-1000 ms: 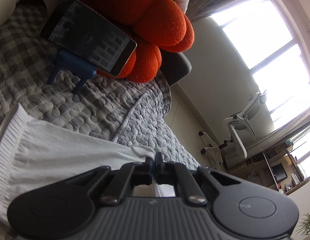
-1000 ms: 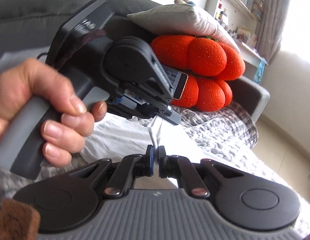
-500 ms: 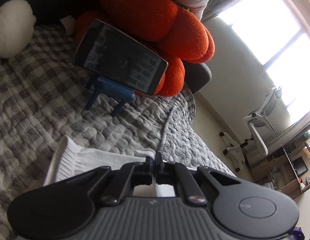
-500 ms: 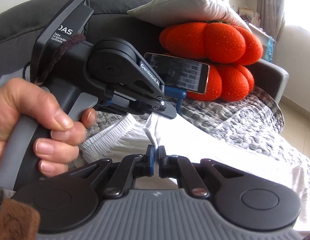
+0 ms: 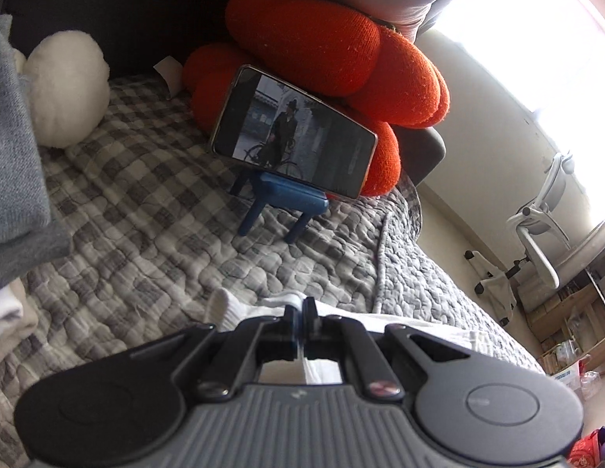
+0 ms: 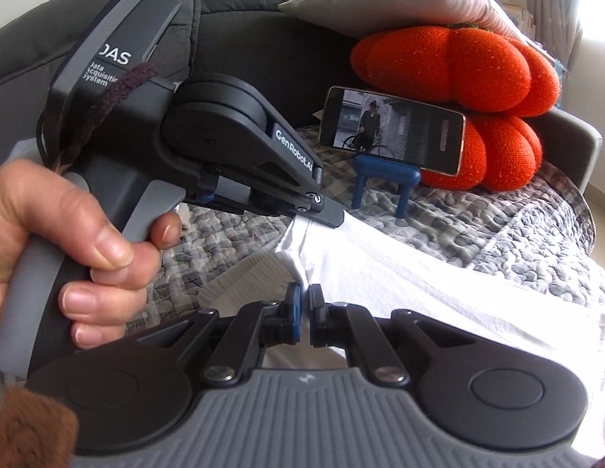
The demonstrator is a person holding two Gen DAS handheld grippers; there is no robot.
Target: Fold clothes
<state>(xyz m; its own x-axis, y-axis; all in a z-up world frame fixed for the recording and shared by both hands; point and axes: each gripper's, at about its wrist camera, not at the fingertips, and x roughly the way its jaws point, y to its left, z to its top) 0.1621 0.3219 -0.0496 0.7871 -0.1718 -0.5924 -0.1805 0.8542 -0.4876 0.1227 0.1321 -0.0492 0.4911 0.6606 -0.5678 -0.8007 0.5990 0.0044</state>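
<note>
Soft white garment (image 6: pixel 439 284) on quilted checked cover (image 5: pixel 154 210) — both grippers (image 5: pixel 303 306) (image 6: pixel 302 298) pinch its ribbed edge, tilted downward.

Left tongs (image 5: pixel 303 306) clamped, right tongs (image 6: pixel 305 296) clamped

In the right wrist view, the left gripper (image 6: pixel 333 216) at the upper left of the frame carries white print: "GenRobot.AI" along its side arm, and on its slanted top block "DAS" over "Data Acquisition System", with letters cut off by the block's edges.
</note>
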